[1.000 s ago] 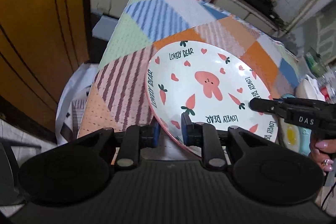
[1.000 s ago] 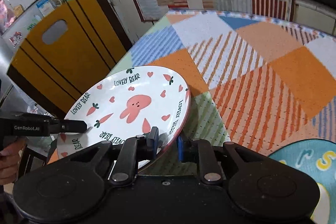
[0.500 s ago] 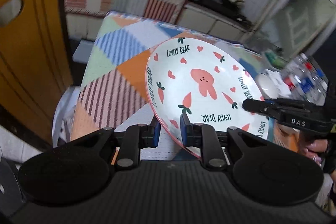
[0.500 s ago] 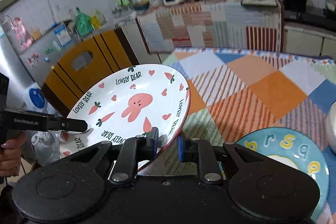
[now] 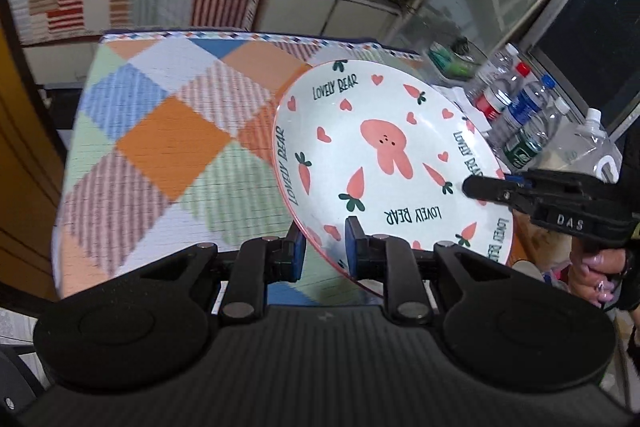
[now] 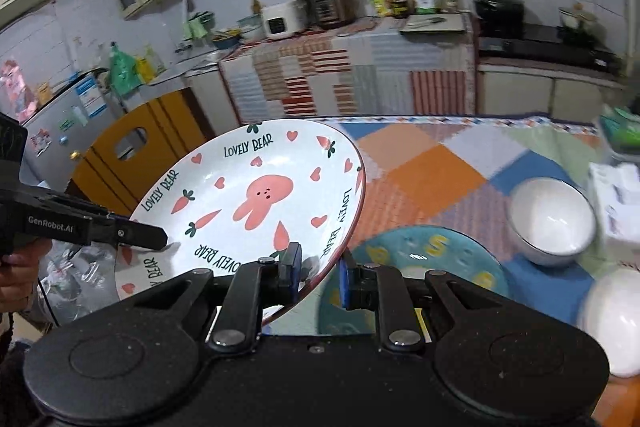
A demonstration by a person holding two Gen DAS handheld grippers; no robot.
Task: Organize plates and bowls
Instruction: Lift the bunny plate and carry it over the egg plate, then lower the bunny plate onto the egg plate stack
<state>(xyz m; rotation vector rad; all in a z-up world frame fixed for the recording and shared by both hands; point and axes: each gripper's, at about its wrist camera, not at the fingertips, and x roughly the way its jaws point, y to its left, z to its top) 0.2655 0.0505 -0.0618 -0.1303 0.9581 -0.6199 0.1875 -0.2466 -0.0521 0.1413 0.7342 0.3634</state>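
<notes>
A white "Lovely Bear" plate (image 5: pixel 384 155) with a pink rabbit and carrots is held in the air above the checked table (image 5: pixel 168 131), tilted. My left gripper (image 5: pixel 323 251) is shut on its near rim. My right gripper (image 6: pixel 318 273) is shut on the opposite rim, where the plate (image 6: pixel 256 203) also shows. Each gripper shows in the other's view, the right one (image 5: pixel 500 189) and the left one (image 6: pixel 148 237). A teal plate (image 6: pixel 432 259) with yellow letters lies on the table below the right gripper. A white bowl (image 6: pixel 552 223) stands beyond it, another white bowl (image 6: pixel 616 319) at the right edge.
Several plastic bottles (image 5: pixel 520 115) stand at the table's right side. A white tissue pack (image 6: pixel 616 203) lies behind the bowl. An orange chair back (image 6: pixel 136 155) stands left of the table. A kitchen counter (image 6: pixel 360 43) with appliances runs along the far wall.
Both grippers have lifted the plate higher off the table and carried it to the right, towards the teal plate and bowls. Both stay shut on its rim.
</notes>
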